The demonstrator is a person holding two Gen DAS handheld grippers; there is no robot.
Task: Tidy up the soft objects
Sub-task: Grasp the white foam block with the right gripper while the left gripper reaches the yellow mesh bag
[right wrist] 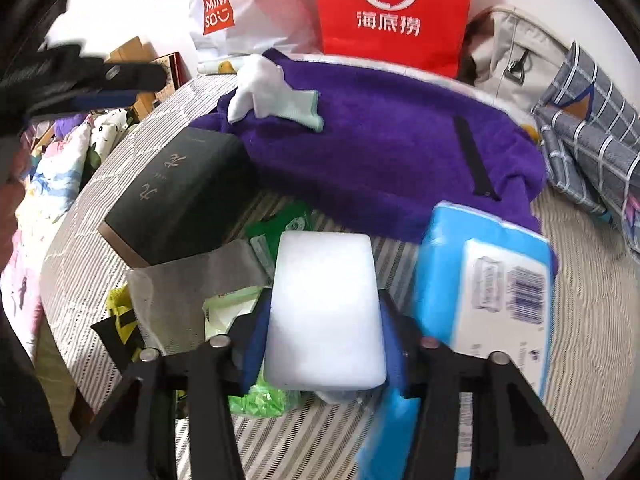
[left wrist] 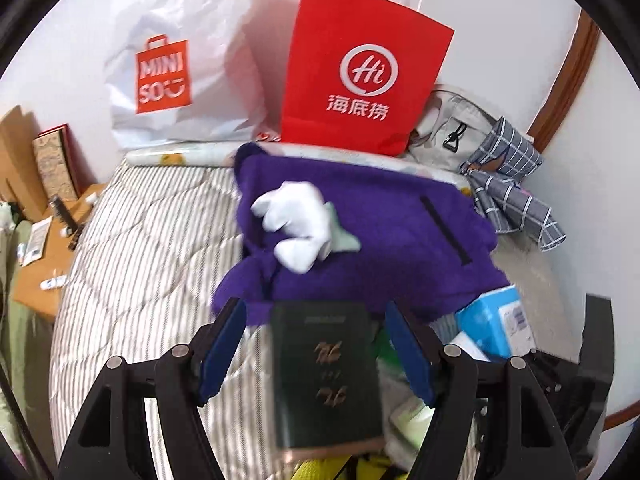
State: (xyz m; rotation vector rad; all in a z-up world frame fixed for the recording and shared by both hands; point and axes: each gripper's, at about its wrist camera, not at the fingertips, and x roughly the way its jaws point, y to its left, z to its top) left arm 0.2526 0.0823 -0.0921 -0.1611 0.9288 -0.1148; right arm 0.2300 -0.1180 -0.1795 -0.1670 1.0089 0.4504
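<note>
My left gripper point(left wrist: 316, 360) is held wide apart over the striped bed point(left wrist: 132, 248). A dark box point(left wrist: 326, 372) lies between its blue pads point(left wrist: 222, 348), but the pads do not touch it. On the far left a brown desk point(left wrist: 48, 280) stands beside the bed. At the back a white bag point(left wrist: 176, 60) leans on the wall, and a red bag point(left wrist: 360, 72) stands next to it. In front of the bags a purple fleece point(left wrist: 380, 232) is spread on the bed. White socks point(left wrist: 296, 224) lie on top of it. To the right of the fleece is a checked cloth point(left wrist: 512, 196).

My right gripper point(right wrist: 324, 344) is squeezed on a soft white pack point(right wrist: 326, 312). Both pads point(right wrist: 254, 344) press its sides. The pack sits above green wrappers point(right wrist: 280, 224) on the bed. The dark box is to its left. A blue pack point(right wrist: 488, 280) is just beside it on the right, touching the fleece edge.
</note>
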